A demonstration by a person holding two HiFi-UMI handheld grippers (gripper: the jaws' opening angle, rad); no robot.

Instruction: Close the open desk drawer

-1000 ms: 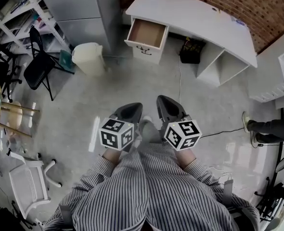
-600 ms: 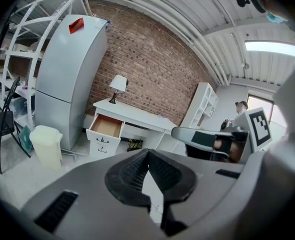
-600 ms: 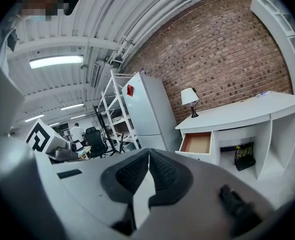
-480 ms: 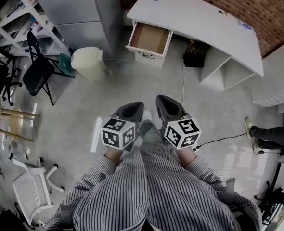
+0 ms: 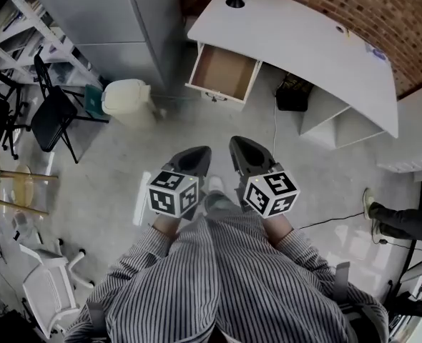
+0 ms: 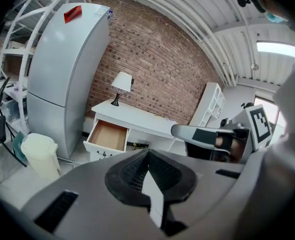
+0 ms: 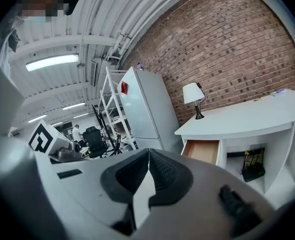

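The white desk surface (image 5: 318, 45) runs from twelve to two o'clock ahead of us, and its open drawer (image 5: 224, 72) juts out at twelve. Well apart from it, our left gripper (image 6: 148, 154) and right gripper (image 7: 148, 154) sit side by side, each with its jaws pressed together on nothing.

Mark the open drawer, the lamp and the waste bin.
open drawer (image 5: 224, 71), head view, on its bare wooden bottom.
lamp (image 6: 122, 80), left gripper view, on the white shade.
waste bin (image 5: 127, 97), head view, on its pale lid.
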